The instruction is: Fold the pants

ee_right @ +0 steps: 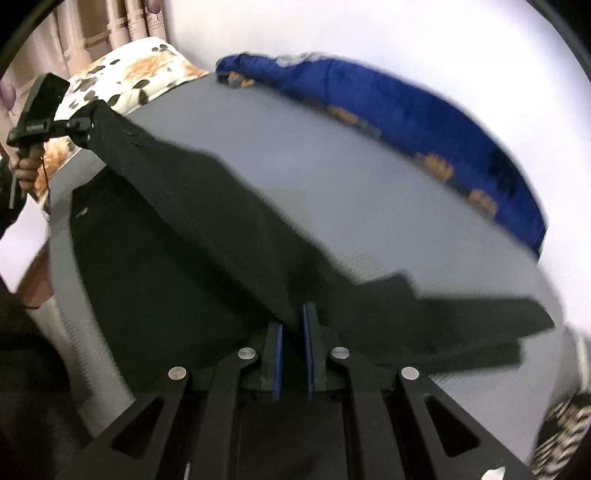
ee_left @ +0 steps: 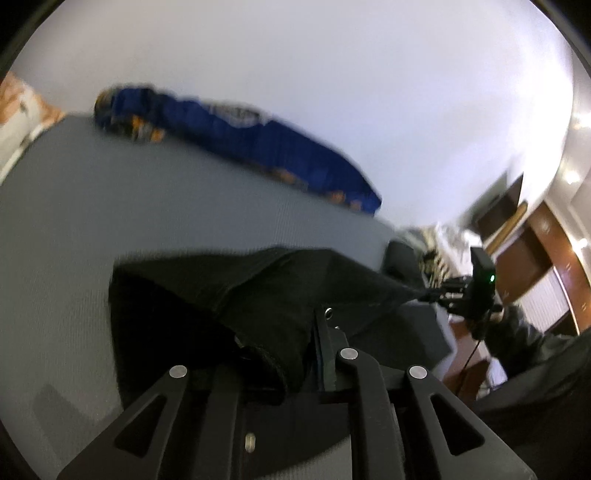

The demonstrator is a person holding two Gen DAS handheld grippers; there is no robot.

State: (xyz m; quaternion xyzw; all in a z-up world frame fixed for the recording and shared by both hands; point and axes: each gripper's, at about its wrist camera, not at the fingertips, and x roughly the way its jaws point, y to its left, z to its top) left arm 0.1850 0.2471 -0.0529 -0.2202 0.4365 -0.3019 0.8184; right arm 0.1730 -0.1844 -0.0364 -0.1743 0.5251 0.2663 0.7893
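Note:
Black pants (ee_right: 184, 221) hang stretched between the two grippers above a grey bed sheet (ee_right: 351, 177), with a lower part lying flat on the sheet. In the right wrist view my right gripper (ee_right: 293, 325) is shut on a fold of the cloth between its blue pads (ee_right: 277, 354). My left gripper (ee_right: 83, 125), held by a hand (ee_right: 26, 170), is shut on the far corner. In the left wrist view the pants (ee_left: 258, 288) drape over my left gripper (ee_left: 295, 332) and hide one finger. The right gripper (ee_left: 434, 293) pulls the far edge taut.
A rolled blue blanket (ee_right: 406, 110) with orange print lies along the bed's far side by the white wall. A floral pillow (ee_right: 140, 74) sits at one end, curtains (ee_right: 92, 26) behind it. Brown furniture (ee_left: 535, 240) and a zebra-patterned item (ee_left: 436, 258) lie past the other end.

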